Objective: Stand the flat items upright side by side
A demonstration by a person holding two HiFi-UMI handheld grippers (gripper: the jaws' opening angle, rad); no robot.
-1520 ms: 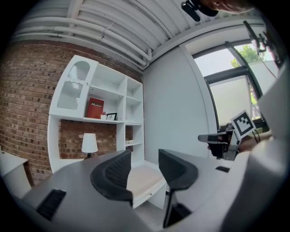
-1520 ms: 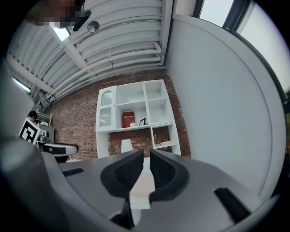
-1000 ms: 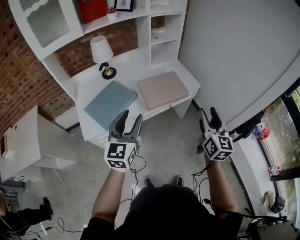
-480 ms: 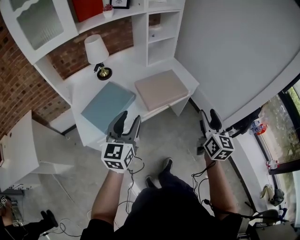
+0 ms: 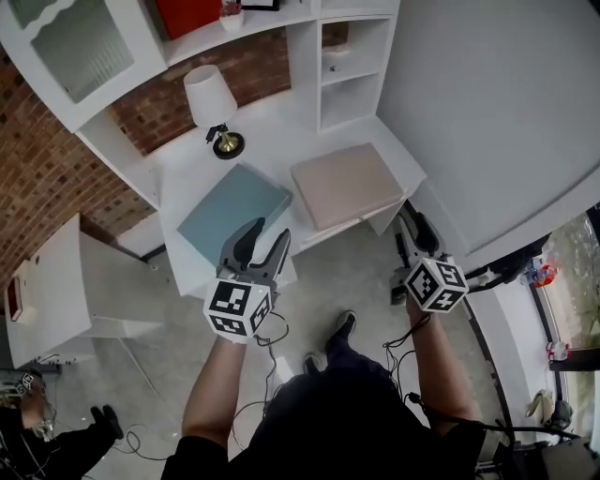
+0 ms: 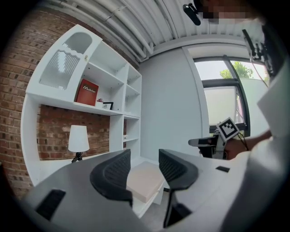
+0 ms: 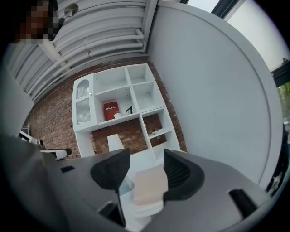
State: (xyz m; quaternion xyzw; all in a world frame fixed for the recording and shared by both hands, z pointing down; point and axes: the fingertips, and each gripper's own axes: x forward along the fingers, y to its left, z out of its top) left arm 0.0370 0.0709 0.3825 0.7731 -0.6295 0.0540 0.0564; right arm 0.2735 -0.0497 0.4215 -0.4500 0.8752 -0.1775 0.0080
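Fingers on my left gripper (image 5: pixel 262 234) and right gripper (image 5: pixel 411 225) stand approx. half open, nothing btwn them, both in the air by the tabletop's (image 5: pixel 272 141) near edge. Blue pad (image 5: pixel 234 214) sits ahead of the left, beige pad (image 5: pixel 345 185) ahead of the right. Both lie flat, side by side, w/ long axes slanting toward the back-right.

We count:
- Flat items, two: blue flat item (image 5: pixel 234 217), nearest the left gripper (image 5: pixel 265 234) jaws; beige flat item (image 5: pixel 345 185), nearest the right gripper (image 5: pixel 412 225) jaws.
- Lamp (image 5: pixel 210 98), one, beyond the blue one.
- Red book (image 5: pixel 187 14), one, on the shelf (image 5: pixel 253 31), farthest from both jaws.
- Grippers, two.
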